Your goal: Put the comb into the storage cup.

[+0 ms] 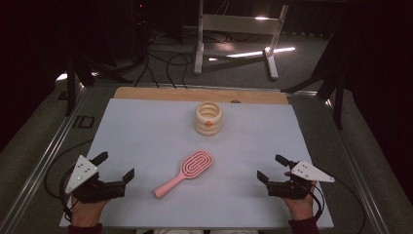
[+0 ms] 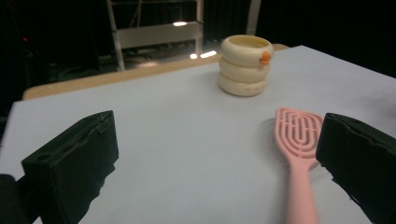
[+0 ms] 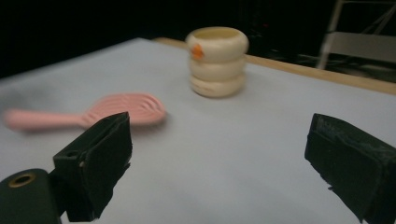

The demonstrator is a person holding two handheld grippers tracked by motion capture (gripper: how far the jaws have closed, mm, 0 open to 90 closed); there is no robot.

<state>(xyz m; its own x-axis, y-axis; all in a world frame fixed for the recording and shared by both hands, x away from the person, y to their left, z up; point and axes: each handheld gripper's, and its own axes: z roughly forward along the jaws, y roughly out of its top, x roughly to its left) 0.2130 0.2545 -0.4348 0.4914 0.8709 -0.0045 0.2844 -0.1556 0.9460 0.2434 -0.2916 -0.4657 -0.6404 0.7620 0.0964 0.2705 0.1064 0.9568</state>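
Observation:
A pink hairbrush point(image 1: 185, 172) lies flat on the white table mat point(image 1: 146, 126), handle toward the near left, head toward the far right. Behind it stands a cream ribbed cup point(image 1: 208, 118) with a small orange mark on its side. My left gripper point(image 1: 115, 166) rests at the near left of the mat, open and holding nothing, left of the brush handle. At the near right, my right gripper point(image 1: 272, 168) is open too. The brush point(image 2: 298, 140) and cup point(image 2: 245, 65) lie ahead of the left jaws. The brush point(image 3: 93, 112) and cup point(image 3: 217, 60) show beyond the right jaws.
A strip of bare wooden tabletop point(image 1: 195, 94) runs along the mat's far edge. Beyond the table, a white metal frame point(image 1: 238, 34) and loose cables point(image 1: 165, 61) sit on the dark floor. Metal rails point(image 1: 44, 161) flank the table.

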